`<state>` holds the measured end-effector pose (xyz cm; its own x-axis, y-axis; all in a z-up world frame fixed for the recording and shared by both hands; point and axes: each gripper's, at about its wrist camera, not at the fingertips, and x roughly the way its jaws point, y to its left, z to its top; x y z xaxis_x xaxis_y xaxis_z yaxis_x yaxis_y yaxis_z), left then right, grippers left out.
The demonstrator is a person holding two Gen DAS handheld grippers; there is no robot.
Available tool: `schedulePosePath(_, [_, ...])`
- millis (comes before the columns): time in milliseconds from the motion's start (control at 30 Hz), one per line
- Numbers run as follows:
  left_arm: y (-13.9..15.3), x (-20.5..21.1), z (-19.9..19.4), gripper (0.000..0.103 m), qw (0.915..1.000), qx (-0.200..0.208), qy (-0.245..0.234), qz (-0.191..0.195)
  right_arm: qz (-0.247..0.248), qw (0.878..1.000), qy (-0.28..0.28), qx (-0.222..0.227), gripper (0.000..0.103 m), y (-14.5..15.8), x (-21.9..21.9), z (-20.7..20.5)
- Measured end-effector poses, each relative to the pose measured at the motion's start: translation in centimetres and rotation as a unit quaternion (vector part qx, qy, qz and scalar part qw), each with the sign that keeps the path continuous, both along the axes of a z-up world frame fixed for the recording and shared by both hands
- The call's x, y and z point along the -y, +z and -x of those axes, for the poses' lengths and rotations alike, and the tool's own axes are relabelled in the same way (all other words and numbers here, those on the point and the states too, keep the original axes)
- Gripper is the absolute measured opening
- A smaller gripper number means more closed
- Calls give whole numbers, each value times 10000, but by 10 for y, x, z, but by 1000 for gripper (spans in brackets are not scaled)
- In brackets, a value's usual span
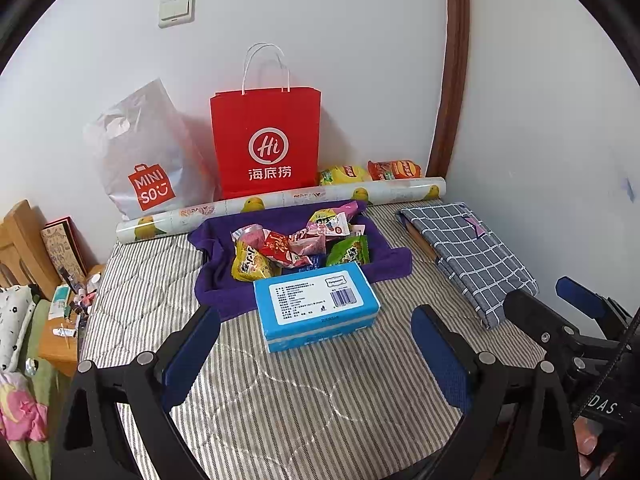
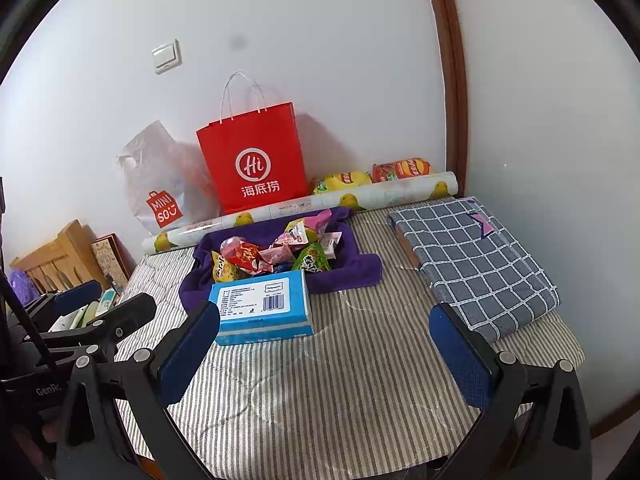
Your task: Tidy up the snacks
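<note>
Several small snack packets [image 1: 298, 246] [image 2: 276, 256] lie heaped on a purple towel [image 1: 212, 280] [image 2: 360, 268] in the middle of a striped mattress. A blue box [image 1: 316, 304] [image 2: 262, 304] lies flat against the towel's near edge. Two chip bags, one yellow [image 1: 344, 175] [image 2: 344, 182] and one orange [image 1: 394, 170] [image 2: 402, 169], rest by the wall. My left gripper [image 1: 316, 356] [image 2: 106, 304] hovers open just short of the blue box, holding nothing. My right gripper [image 2: 324, 356] [image 1: 560, 300] is open and empty too, to the right of the box over bare mattress.
A red paper bag [image 1: 266, 140] [image 2: 252, 160] and a white MINISO bag [image 1: 148, 160] [image 2: 160, 184] stand against the back wall behind a roll of printed paper [image 1: 280, 204] [image 2: 312, 202]. A folded checked cloth [image 1: 468, 252] [image 2: 472, 264] lies at the right. A cluttered bedside table [image 1: 60, 344] sits left.
</note>
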<state>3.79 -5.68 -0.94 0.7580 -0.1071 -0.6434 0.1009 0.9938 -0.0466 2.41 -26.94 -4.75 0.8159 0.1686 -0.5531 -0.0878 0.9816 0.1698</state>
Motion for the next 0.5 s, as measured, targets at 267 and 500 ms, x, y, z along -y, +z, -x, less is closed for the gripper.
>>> schedulePosePath(267, [0, 0, 0, 97, 10000, -5, 10, 5, -3, 10000, 7, 1, 103, 0, 0, 0])
schedulePosePath(500, [0, 0, 0, 97, 10000, -6, 6, 9, -22, 10000, 18, 19, 103, 2, 0, 2])
